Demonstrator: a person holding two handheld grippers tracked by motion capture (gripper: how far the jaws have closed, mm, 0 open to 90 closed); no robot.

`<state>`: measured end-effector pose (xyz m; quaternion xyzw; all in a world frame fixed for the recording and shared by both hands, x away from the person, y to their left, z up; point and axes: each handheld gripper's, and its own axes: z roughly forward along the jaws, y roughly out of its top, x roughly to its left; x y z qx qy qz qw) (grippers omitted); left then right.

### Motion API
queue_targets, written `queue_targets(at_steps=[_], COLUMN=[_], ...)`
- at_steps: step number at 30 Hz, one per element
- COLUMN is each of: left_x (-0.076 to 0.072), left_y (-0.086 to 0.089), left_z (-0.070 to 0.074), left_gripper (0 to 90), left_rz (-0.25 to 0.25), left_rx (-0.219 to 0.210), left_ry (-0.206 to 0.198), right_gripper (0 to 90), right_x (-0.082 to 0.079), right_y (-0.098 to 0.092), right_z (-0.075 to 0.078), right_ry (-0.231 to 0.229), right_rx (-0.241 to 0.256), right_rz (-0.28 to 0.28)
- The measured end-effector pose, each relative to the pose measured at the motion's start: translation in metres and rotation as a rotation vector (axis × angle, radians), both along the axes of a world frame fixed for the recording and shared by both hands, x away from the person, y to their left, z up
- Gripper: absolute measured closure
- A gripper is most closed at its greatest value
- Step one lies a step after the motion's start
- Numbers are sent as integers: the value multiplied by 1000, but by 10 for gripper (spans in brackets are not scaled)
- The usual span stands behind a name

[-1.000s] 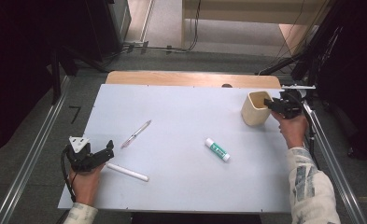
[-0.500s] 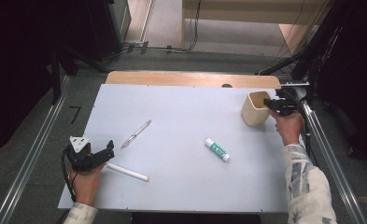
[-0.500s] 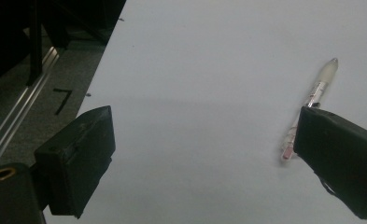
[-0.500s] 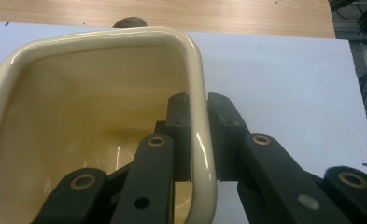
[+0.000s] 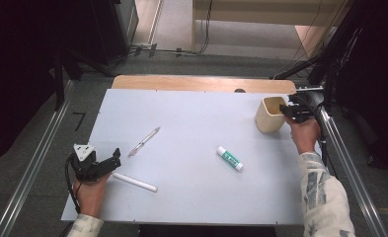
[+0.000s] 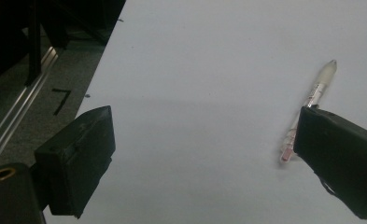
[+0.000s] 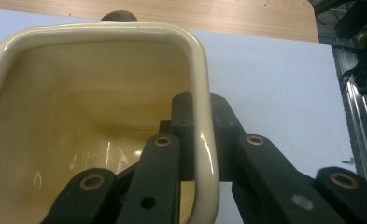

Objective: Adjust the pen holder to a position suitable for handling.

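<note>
my right tongs point(image 7: 200, 135) pinch the cream cup's point(image 7: 78, 107) wall.
my left tongs point(image 6: 204, 163) sit spread on the tabletop point(image 5: 196, 128), a pen point(image 6: 312, 100) just beside one jaw.

Obstacles, placed from the cream cup point(image 5: 270, 115) at the table's point(image 5: 196, 197) far right:
- glue stick point(image 5: 230, 158), nearer the person, to its left;
- clear pen point(image 5: 143, 141), well left;
- white marker point(image 5: 135, 182), farther left and nearest the person.

Bare surface lies between all.
</note>
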<state>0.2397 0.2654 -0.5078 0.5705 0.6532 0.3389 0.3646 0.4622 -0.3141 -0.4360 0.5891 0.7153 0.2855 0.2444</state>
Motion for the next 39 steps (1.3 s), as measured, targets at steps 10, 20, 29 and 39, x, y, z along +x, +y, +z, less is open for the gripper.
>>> queue_targets(at_steps=[10,20,29,39], left_x=[1,0,-1,-1], left_y=[-1,-1,-1,-1], left_z=[0,1,2,1], left_gripper=[61,61,61,61], left_rz=[-4,-5,-11,-14], left_rx=[-3,-3,-5,-9], left_ry=[-3,-5,-7,-4], right_gripper=[816,815,815,810], right_x=[-6,-16,-39,-51], right_y=[55,132,213,244], right_z=[3,1,3,-4], right_ry=[-4,9,2,9], right_rx=[14,-4,-42,-63], right_rz=[108,224,330,377])
